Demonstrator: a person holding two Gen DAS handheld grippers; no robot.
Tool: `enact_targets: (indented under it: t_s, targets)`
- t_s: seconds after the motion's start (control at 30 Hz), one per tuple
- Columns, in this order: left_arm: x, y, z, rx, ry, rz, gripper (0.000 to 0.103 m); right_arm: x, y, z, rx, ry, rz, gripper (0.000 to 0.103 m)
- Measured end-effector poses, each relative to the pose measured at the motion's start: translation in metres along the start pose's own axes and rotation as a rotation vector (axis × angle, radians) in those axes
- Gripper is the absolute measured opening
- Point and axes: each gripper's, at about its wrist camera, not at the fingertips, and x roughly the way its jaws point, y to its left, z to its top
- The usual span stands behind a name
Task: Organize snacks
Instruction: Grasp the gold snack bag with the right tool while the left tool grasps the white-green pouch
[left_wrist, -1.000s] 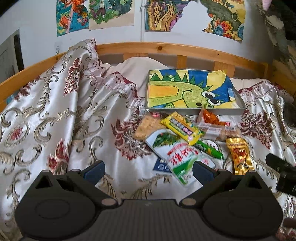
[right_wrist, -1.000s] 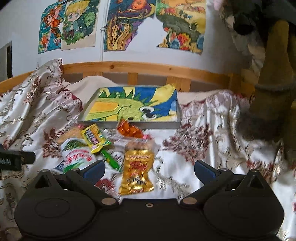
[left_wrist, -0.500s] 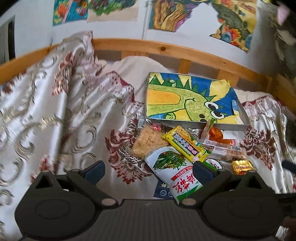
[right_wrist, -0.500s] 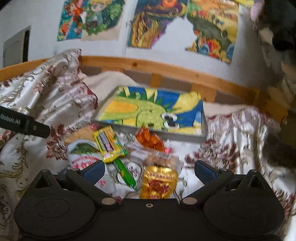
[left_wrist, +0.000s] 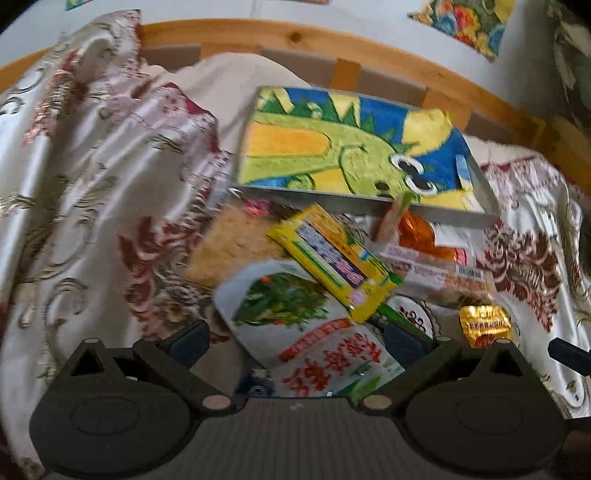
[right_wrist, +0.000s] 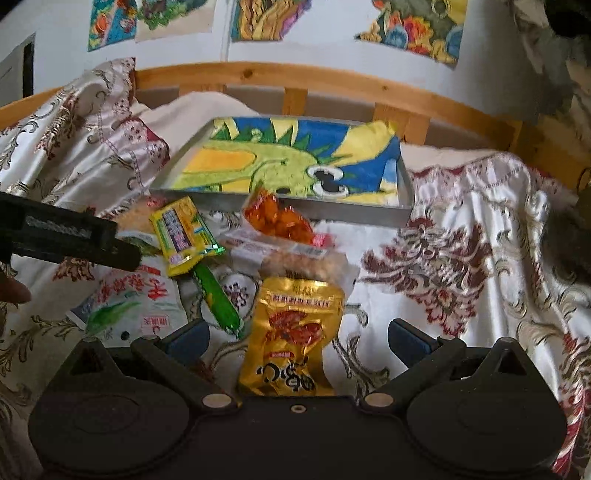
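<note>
A pile of snack packets lies on a patterned bedspread before a grey tray (left_wrist: 369, 206) (right_wrist: 295, 212) lined with a dinosaur towel. My left gripper (left_wrist: 295, 339) is open over a white and green pouch (left_wrist: 295, 332) (right_wrist: 125, 299); a yellow packet (left_wrist: 332, 258) (right_wrist: 181, 232) rests just beyond. My right gripper (right_wrist: 295, 339) is open above a gold pouch (right_wrist: 295, 332) (left_wrist: 484, 325). An orange packet (right_wrist: 277, 218) (left_wrist: 417, 232), a clear biscuit pack (right_wrist: 295, 258), a green stick (right_wrist: 216, 295) and a cracker pack (left_wrist: 236, 243) lie between.
A wooden bed rail (right_wrist: 332, 85) runs behind the tray, with drawings on the wall above. Bunched bedspread (left_wrist: 92, 166) rises at the left. The left gripper's body (right_wrist: 66, 236) and a fingertip show at the right wrist view's left edge.
Both grippers have moved forward and down toward the snack pile. The packets now look larger and sit between the fingers. Neither has taken hold of anything.
</note>
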Motion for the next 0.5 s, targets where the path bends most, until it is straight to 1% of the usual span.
enact_targets:
  t_s: [0.2,0.33,0.37,0.4,0.5]
  targets:
    - [0.015,-0.022,-0.001,0.063,0.043,0.047,0.102,0.014,-0.005,-0.007,0.054,0.048,0.01,0.102]
    - [0.023,-0.025,-0.001,0.039,0.065,0.097,0.101,0.019,-0.002,-0.01,0.065,0.053,0.017,0.091]
    - [0.024,-0.023,-0.001,0.026,0.072,0.102,0.099,0.02,-0.001,-0.01,0.066,0.057,0.018,0.089]
    - [0.025,-0.022,-0.001,0.015,0.076,0.09,0.096,0.02,0.0,-0.01,0.063,0.062,0.019,0.086]
    - [0.024,-0.016,-0.004,-0.023,0.078,0.059,0.093,0.021,0.004,-0.013,0.055,0.063,0.017,0.083]
